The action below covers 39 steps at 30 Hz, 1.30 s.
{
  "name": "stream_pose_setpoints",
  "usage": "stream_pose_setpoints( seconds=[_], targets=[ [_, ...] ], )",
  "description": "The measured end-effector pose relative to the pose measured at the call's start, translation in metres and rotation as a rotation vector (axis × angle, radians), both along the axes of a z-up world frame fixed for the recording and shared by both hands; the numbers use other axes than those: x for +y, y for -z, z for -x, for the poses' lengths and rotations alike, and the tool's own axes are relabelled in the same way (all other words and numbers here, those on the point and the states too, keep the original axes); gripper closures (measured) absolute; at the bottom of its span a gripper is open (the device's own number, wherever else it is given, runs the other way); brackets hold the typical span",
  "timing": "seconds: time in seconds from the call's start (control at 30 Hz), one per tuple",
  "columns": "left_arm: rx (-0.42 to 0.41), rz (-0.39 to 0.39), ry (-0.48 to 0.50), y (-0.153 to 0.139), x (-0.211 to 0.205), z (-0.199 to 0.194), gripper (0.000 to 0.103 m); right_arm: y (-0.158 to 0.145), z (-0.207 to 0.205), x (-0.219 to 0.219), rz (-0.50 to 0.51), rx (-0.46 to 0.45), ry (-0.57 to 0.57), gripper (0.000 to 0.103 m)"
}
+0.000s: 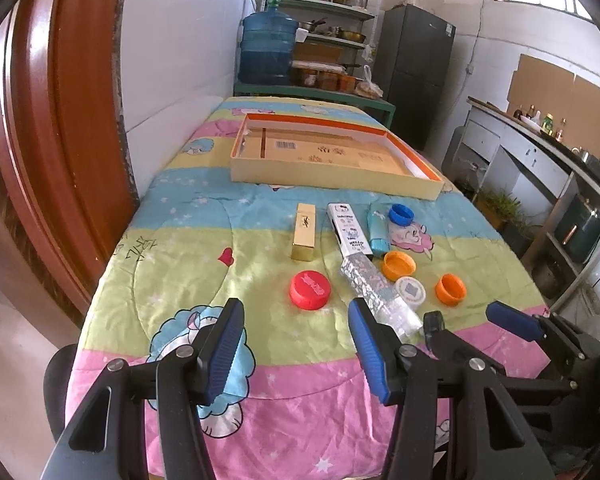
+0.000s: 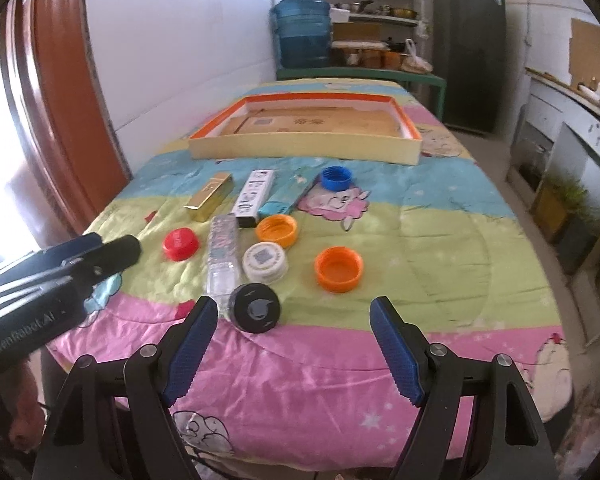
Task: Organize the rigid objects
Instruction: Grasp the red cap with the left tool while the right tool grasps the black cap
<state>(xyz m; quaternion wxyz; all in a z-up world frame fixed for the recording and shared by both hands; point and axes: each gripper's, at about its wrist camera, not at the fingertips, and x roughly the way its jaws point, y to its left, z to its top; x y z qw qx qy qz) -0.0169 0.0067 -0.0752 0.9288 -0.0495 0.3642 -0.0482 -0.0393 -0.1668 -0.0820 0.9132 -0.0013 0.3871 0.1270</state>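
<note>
On the patterned quilt lie a gold box [image 1: 304, 231] [image 2: 210, 197], a white printed box [image 1: 348, 229] [image 2: 255, 193], a light blue box [image 1: 378, 229] [image 2: 286, 199] and a clear plastic box [image 1: 376, 294] [image 2: 223, 252]. Caps lie around them: red [image 1: 310, 290] [image 2: 181, 243], blue [image 1: 401, 214] [image 2: 337, 178], two orange [image 1: 399, 265] [image 1: 451, 289] [image 2: 277, 231] [image 2: 339, 269], white [image 1: 410, 290] [image 2: 265, 261] and black [image 2: 255, 307]. My left gripper [image 1: 296, 354] is open and empty near the front edge. My right gripper [image 2: 292, 354] is open and empty, just in front of the black cap.
A shallow open cardboard tray [image 1: 332, 174] [image 2: 304, 148] with an orange rim sits beyond the objects. A wall and red door frame [image 1: 60, 120] run along the left. A blue water jug [image 1: 266, 46], shelves and a dark fridge [image 1: 416, 72] stand behind the table.
</note>
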Motion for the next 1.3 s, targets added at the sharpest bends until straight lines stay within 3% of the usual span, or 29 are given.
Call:
stream_pose_setpoints(
  seconds=[0.13,0.27,0.4,0.77,0.97,1.3],
  targets=[
    [0.013,0.0,-0.009,0.006,0.002,-0.005,0.048,0.004,-0.008,0.003,-0.031,0.017,-0.022,0.041],
    [0.014,-0.003,-0.006,0.008,0.001,-0.01,0.048,0.009,-0.013,0.004,-0.066,0.032,-0.05,0.045],
    [0.017,-0.006,0.002,0.01,-0.002,-0.013,0.048,0.012,-0.015,0.005,-0.107,0.054,-0.086,0.073],
    [-0.013,-0.008,0.072,0.017,-0.013,-0.024,0.048,0.006,-0.01,-0.006,-0.104,0.037,-0.067,0.073],
    [0.007,-0.073,0.063,0.029,-0.021,-0.042,0.048,0.006,-0.008,-0.011,-0.111,0.039,-0.057,0.073],
    [-0.004,-0.063,0.042,0.037,-0.016,-0.044,0.049,0.009,-0.011,-0.013,-0.12,0.051,-0.054,0.073]
  ],
)
